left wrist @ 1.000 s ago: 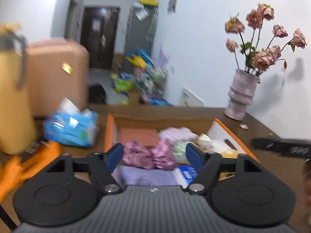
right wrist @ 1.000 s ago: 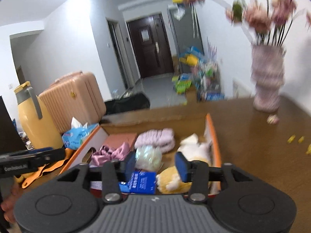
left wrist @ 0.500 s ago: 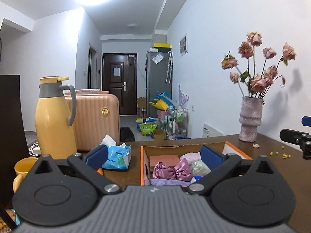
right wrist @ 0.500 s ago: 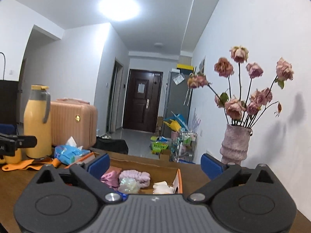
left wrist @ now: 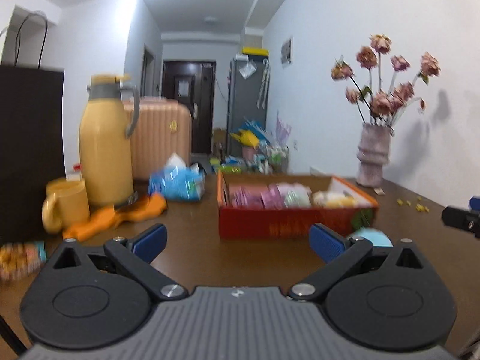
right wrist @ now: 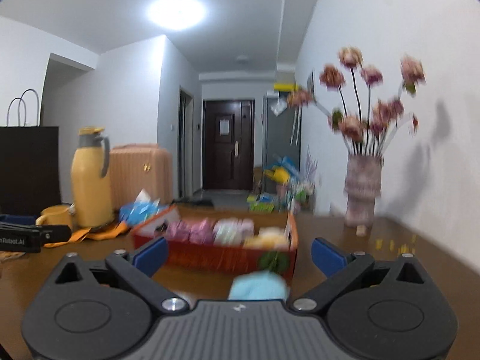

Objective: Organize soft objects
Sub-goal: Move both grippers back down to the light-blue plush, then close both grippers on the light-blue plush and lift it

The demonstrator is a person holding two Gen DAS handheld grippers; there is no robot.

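Observation:
A red-orange cardboard box (left wrist: 294,223) (right wrist: 216,259) on the brown table holds several soft things: pink, purple, pale green, white and yellow. A light blue soft thing (right wrist: 258,286) (left wrist: 372,237) lies on the table in front of the box's near right corner. My left gripper (left wrist: 237,240) is open and empty, back from the box. My right gripper (right wrist: 238,255) is also open; the blue thing lies low between its fingers, near the body, and the pads do not touch it. Each gripper shows at the other view's edge.
To the left stand a yellow thermos (left wrist: 105,147), a yellow mug (left wrist: 66,204), an orange cloth (left wrist: 120,216), a blue tissue pack (left wrist: 177,183) and a black bag (left wrist: 30,150). A vase of dried roses (left wrist: 373,162) stands at the right by the wall, with small yellow bits (left wrist: 411,204) nearby.
Both grippers have drawn back from over the box and opened wide. The box now lies farther ahead, and the light blue thing has come into view in front of it.

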